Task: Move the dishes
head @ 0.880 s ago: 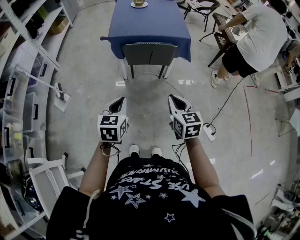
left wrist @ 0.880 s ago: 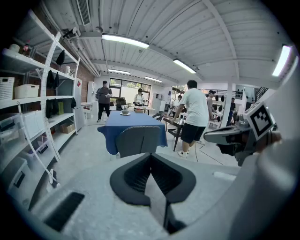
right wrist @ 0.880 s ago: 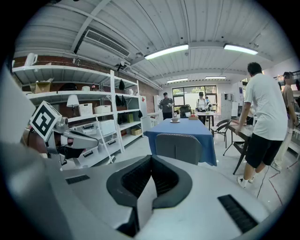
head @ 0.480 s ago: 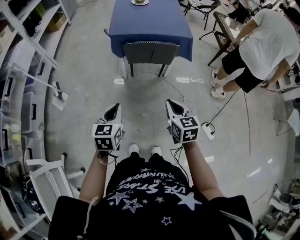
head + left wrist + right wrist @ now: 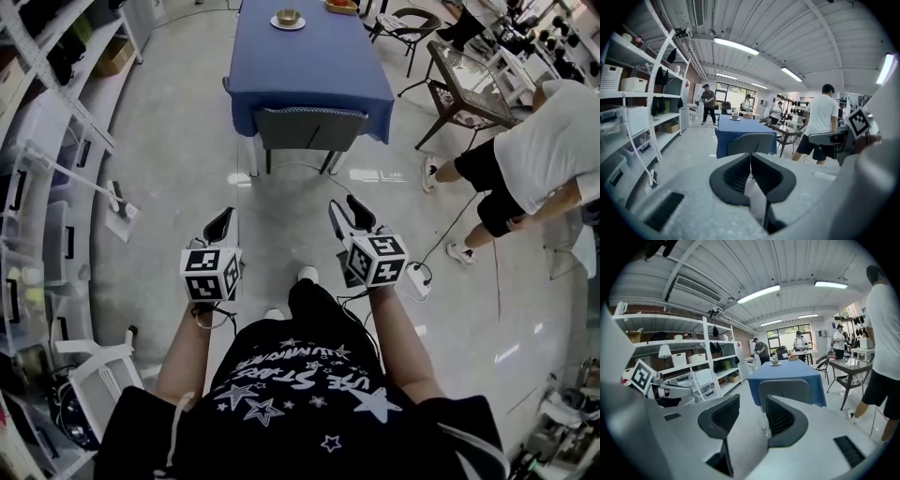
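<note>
The step in hand looks to be the approach: the dishes, a small bowl (image 5: 288, 16) on a saucer (image 5: 277, 23) and a second dish (image 5: 341, 7) near it, sit at the far end of the blue-clothed tabletop (image 5: 309, 66), well apart from both grippers, which are held out over the bare floor (image 5: 187, 169). The left gripper (image 5: 223, 221) is clenched, its jaws pressed together on nothing. The right gripper (image 5: 350, 212) is released, jaws standing apart with only air between them. A grey chair (image 5: 307, 124) is tucked against the near end of the tabletop, so walking straight in would likely leave the dishes out of reach. Going round along a long side seems the better line (the left side, by the shelves (image 5: 47, 141), looks freer than the right, where a person in a white shirt (image 5: 553, 150) stands and a cable (image 5: 459, 211) trails across the floor). It would pay to part the left jaws before arriving and bring both grippers in low and level toward the saucer's rim. Take the saucer rather than the bowl, which probably just rests loose on it.
</note>
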`<move>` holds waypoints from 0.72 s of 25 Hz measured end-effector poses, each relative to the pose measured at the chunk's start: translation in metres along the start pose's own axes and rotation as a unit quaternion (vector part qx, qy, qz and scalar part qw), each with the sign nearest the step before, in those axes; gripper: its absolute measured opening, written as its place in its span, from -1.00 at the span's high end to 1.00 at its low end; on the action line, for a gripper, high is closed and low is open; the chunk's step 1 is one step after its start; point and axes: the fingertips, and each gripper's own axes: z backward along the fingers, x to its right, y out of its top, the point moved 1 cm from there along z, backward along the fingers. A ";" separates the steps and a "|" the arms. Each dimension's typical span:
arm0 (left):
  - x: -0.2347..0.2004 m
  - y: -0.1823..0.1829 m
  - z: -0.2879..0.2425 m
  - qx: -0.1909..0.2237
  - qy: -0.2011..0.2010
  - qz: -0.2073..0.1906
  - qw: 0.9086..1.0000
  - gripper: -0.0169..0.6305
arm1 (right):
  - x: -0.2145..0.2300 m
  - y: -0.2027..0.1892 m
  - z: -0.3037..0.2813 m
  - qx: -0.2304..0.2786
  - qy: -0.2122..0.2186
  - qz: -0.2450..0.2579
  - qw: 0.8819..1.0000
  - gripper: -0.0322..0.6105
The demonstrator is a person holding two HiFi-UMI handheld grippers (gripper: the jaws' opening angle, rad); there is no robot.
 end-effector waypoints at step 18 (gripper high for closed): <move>-0.080 0.105 -0.186 -0.007 0.075 -0.009 0.997 0.88 | 0.134 0.099 -0.222 0.010 0.021 -0.025 0.999 -0.18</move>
